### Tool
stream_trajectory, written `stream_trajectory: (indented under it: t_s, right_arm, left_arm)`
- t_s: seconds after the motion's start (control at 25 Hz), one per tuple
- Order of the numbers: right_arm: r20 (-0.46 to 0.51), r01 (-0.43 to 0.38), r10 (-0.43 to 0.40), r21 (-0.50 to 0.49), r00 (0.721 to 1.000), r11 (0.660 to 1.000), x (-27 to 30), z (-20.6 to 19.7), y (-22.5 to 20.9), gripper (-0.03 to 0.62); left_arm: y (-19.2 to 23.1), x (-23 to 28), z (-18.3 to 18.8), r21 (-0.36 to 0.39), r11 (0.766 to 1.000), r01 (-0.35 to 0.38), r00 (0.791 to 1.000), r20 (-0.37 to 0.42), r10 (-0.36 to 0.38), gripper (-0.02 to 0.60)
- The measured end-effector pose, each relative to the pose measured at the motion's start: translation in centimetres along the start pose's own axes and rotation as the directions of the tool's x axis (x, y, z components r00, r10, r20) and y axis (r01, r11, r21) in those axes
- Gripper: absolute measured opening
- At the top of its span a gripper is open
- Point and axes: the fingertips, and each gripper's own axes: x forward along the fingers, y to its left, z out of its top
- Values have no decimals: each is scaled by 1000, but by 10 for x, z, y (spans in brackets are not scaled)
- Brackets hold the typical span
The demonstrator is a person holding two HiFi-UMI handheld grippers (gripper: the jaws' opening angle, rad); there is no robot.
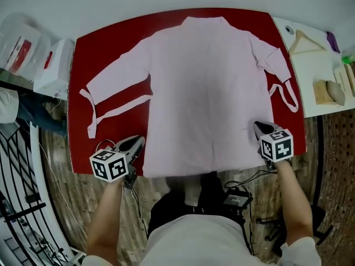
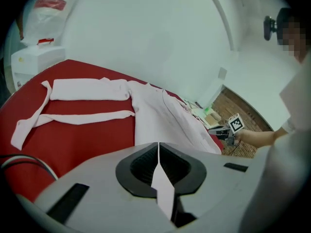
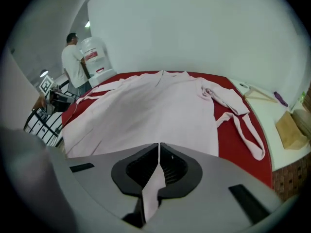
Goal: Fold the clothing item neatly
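A pale pink robe (image 1: 205, 87) lies spread flat on the red table (image 1: 83, 143), collar at the far side and hem toward me. Its left sleeve (image 1: 116, 71) stretches out, with a belt strip (image 1: 119, 111) beneath it. The right sleeve (image 1: 272, 57) is bunched, and a belt loop (image 1: 288, 96) lies beside it. My left gripper (image 1: 140, 142) is at the hem's left corner, shut on a fold of pink fabric (image 2: 163, 188) between its jaws (image 2: 158, 152). My right gripper (image 1: 258, 126) is at the hem's right side, likewise shut on the robe's cloth (image 3: 151, 193).
A white side table (image 1: 310, 65) on the right carries a wooden hanger (image 1: 304, 40) and a brown paper item (image 1: 327, 90). A white box (image 1: 52, 65) and a plastic bag (image 1: 19, 43) stand at the left, with a black metal rack (image 1: 16, 193) below. A person (image 3: 73, 62) stands far off.
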Motion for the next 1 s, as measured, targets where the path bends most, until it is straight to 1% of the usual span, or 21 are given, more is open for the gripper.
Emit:
stream_trajectory:
  t_s: [0.24, 0.44, 0.64, 0.8, 0.92, 1.0]
  right_arm:
    - [11, 9, -8, -94, 1000, 995, 31, 43, -70, 17]
    - [42, 40, -34, -159, 999, 987, 60, 82, -103, 17]
    - [89, 79, -65, -169, 994, 982, 91, 127, -122, 17]
    - [128, 116, -98, -147, 987, 982, 116, 164, -139, 17]
    - [132, 127, -112, -111, 985, 986, 133, 184, -153, 16]
    - [115, 123, -113, -87, 987, 989, 143, 191, -162, 15]
  left_arm:
    - [7, 56, 56, 23, 998, -65, 996, 66, 64, 11]
    - [22, 99, 106, 75, 992, -101, 993, 68, 96, 11]
    - [45, 133, 149, 107, 988, -112, 993, 56, 106, 11]
    - [71, 159, 178, 113, 985, -128, 992, 38, 124, 9]
    - [92, 175, 193, 95, 985, -146, 989, 23, 145, 9]
    - [102, 185, 197, 75, 986, -149, 989, -8, 150, 6]
